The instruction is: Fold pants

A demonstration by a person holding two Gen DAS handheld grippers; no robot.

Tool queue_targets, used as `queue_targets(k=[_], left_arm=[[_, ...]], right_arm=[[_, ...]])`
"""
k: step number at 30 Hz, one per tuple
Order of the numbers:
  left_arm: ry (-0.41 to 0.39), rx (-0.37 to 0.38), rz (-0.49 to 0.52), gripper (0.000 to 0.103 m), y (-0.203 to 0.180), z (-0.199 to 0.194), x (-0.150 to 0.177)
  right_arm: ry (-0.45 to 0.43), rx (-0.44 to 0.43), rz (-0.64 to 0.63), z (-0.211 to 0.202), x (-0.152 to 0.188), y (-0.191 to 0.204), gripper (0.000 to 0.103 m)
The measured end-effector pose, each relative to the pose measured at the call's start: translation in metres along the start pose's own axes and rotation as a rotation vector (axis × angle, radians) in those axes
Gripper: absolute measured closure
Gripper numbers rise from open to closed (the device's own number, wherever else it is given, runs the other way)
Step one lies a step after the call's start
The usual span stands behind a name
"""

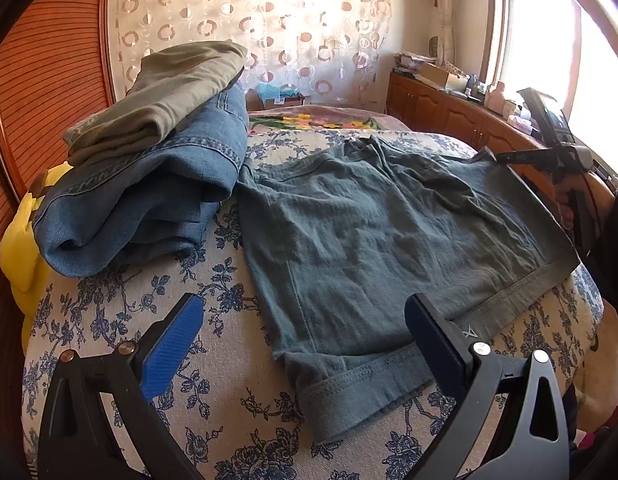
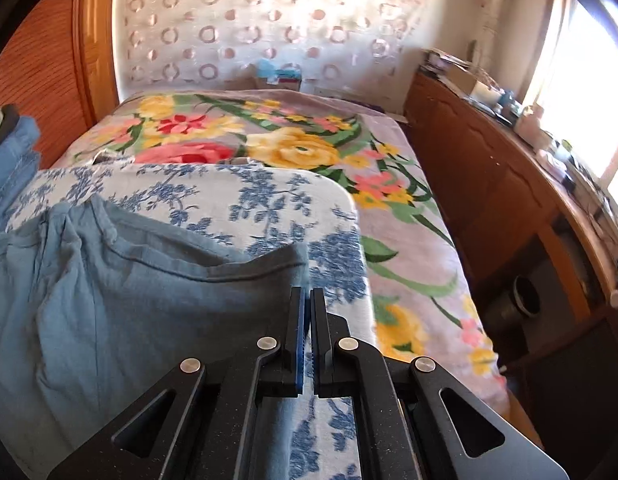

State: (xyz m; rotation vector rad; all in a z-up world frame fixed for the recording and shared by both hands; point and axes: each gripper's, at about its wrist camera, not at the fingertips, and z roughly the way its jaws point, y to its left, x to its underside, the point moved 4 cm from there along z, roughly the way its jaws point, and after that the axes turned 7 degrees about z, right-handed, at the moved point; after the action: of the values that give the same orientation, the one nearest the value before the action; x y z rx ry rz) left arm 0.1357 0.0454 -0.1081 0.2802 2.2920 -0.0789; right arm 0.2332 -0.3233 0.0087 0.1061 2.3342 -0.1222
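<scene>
Right gripper [image 2: 308,300] clamped on far corner of teal pants [image 1: 389,240] lying flat on floral bed [image 1: 237,400]; left gripper [image 1: 305,332] agape near waistband; thin pinch could slip mid-fold, dragging cloth askew.

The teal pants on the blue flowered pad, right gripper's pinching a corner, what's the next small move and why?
Probably lift that corner and carry it across toward the waistband. The right gripper is shut on the far corner of the teal pants, which lie flat and only part folded on the flowered pad. The left gripper hangs open over the near edge, holding nothing.
</scene>
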Motion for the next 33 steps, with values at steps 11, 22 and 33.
queue_targets(k=[11,22,33], left_arm=[[-0.025,-0.009,0.013,0.001,-0.009,-0.007,-0.001],[-0.013,0.013,0.057,0.001,-0.026,-0.015,0.005],[-0.003,0.025,0.042,0.001,-0.021,-0.023,0.021]], right_arm=[[-0.094,-0.213,-0.018,-0.094,0.062,0.011,0.069],[-0.119,-0.251,-0.005,-0.16,0.145,-0.016,0.058],[-0.103,-0.214,0.019,-0.171,0.173,-0.03,0.058]])
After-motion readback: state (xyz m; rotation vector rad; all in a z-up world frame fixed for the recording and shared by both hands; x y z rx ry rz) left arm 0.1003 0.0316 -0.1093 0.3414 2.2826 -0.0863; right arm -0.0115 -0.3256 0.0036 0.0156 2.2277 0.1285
